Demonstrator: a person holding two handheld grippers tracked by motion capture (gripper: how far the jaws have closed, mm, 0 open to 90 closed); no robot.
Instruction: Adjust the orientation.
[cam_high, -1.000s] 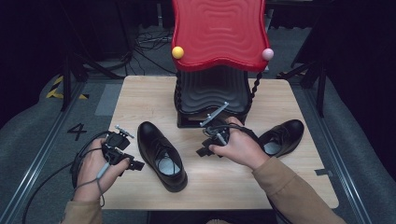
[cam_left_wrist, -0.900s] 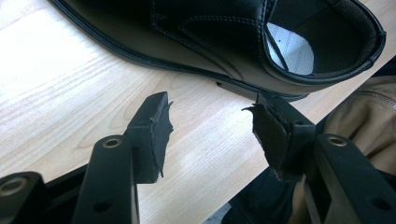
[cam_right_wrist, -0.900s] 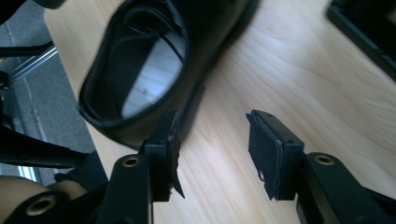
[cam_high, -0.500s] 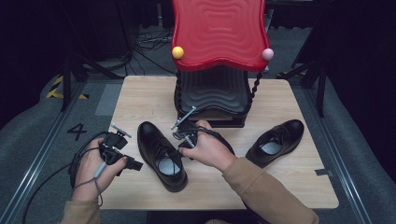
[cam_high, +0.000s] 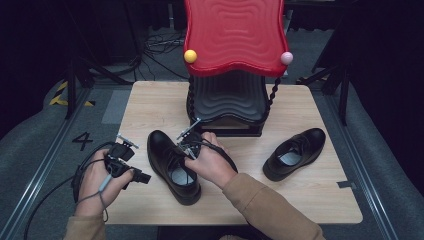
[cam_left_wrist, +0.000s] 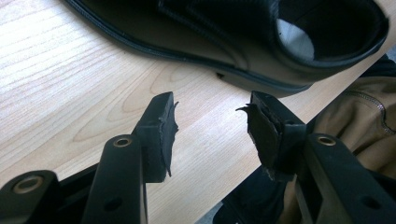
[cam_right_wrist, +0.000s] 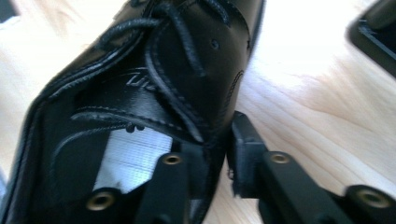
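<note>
Jaws of the right hand-held gripper (cam_right_wrist: 217, 154) just closed on the shoe (cam_high: 172, 162) collar, desk's 7 o'clock; ready to lift. Left hand-held gripper (cam_left_wrist: 210, 130) waits wide, empty.

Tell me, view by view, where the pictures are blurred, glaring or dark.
High view: sharp table, surroundings dark. Left gripper view: crisp throughout, even light on shoe. Right gripper view: soft with motion blur, table washed out by glare at top right.
</note>
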